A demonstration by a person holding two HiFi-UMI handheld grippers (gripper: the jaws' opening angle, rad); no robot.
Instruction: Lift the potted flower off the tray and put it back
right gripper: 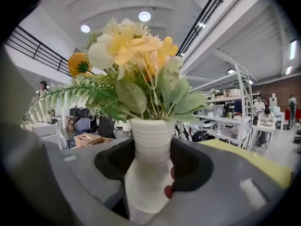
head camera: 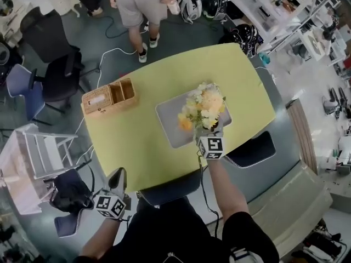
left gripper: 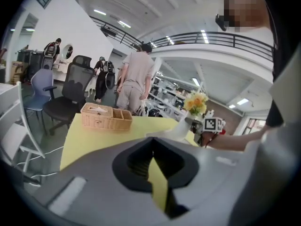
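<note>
The potted flower (head camera: pixel 203 107) has yellow and white blooms in a ribbed white vase (right gripper: pixel 148 168). It stands upright over the near right corner of the grey tray (head camera: pixel 167 122) on the yellow table (head camera: pixel 137 141); whether its base touches the tray is hidden. My right gripper (head camera: pixel 208 133) is shut on the vase, whose waist fills the gap between the jaws in the right gripper view. My left gripper (head camera: pixel 117 174) hangs off the table's near left edge, shut and holding nothing. From the left gripper view the flower (left gripper: pixel 196 102) shows far right.
A wicker basket (head camera: pixel 109 96) sits at the table's left end. Office chairs (head camera: pixel 55 75) and a white rack (head camera: pixel 33 158) stand left of the table. A person (head camera: pixel 140 4) stands beyond the far edge. A dark chair (head camera: pixel 252 149) is tucked at the near right.
</note>
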